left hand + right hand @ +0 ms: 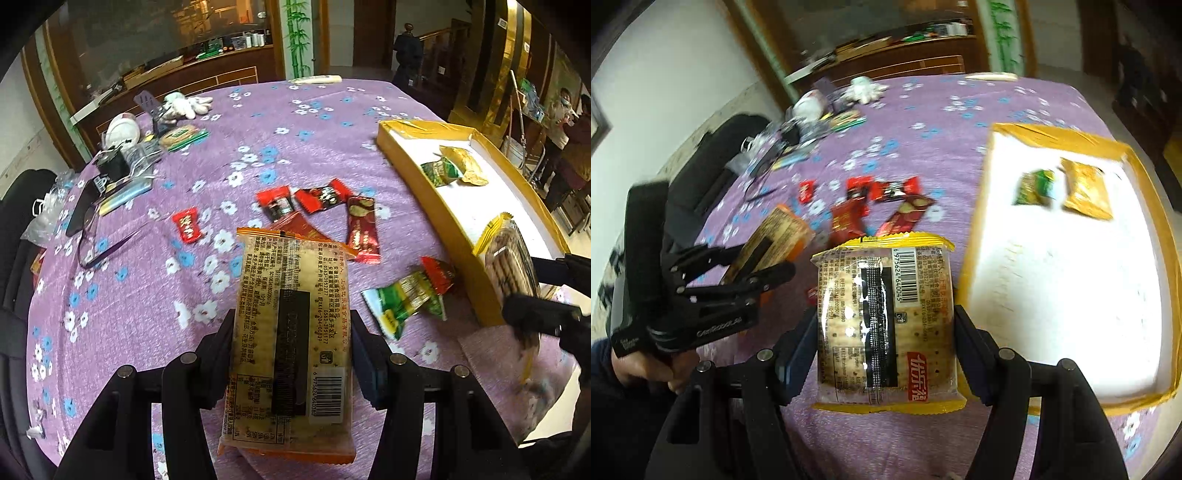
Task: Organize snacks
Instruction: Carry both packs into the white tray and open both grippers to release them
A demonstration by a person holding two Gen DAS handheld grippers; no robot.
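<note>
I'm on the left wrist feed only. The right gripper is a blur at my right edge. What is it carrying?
Observer: The right gripper is shut on a yellow-edged cracker pack, barcode side up.
Operator: Where is it relative to the box?
Observer: The pack hangs just left of the yellow box, beside its near left wall, not over the white inside.
Operator: How much room is in the box?
Observer: Only a green packet and a gold packet lie at the far end; the near part shows bare white.
Operator: And my gripper from there?
Observer: The left gripper grips its orange-edged cracker pack above the cloth.
</note>
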